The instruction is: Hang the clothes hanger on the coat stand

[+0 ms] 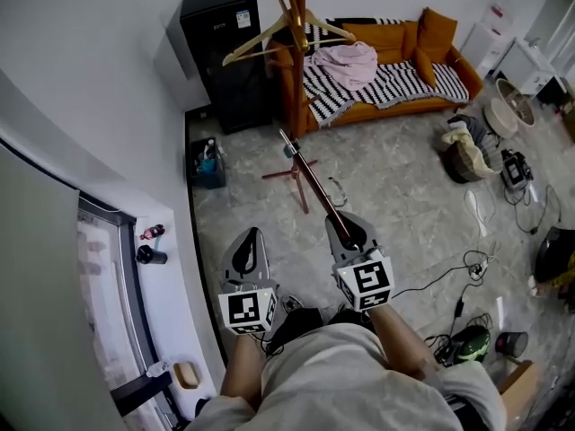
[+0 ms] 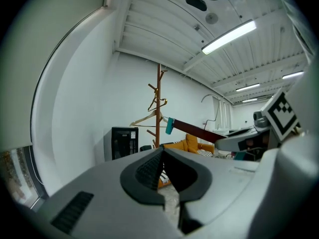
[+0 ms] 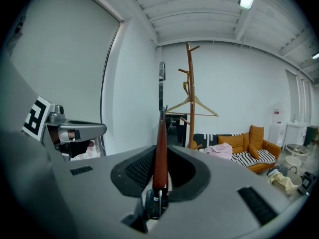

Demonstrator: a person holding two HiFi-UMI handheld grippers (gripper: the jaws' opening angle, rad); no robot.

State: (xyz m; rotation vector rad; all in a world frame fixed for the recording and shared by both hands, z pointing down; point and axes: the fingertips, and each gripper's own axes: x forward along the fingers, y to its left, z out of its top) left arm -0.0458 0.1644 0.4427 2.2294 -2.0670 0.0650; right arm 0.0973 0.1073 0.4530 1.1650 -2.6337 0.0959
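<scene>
A dark red-brown clothes hanger sticks out forward from my right gripper, which is shut on its near end. In the right gripper view the hanger stands edge-on between the pads, with its metal hook at the top. Its teal-tipped far end shows in the left gripper view. The wooden coat stand rises ahead, apart from the hanger, and a pale wooden hanger hangs on it. My left gripper is shut and holds nothing.
A black cabinet stands left of the coat stand. Behind the stand is an orange sofa with a striped cover and a pink garment. A blue bin sits by the wall. Bags and cables lie on the floor at right.
</scene>
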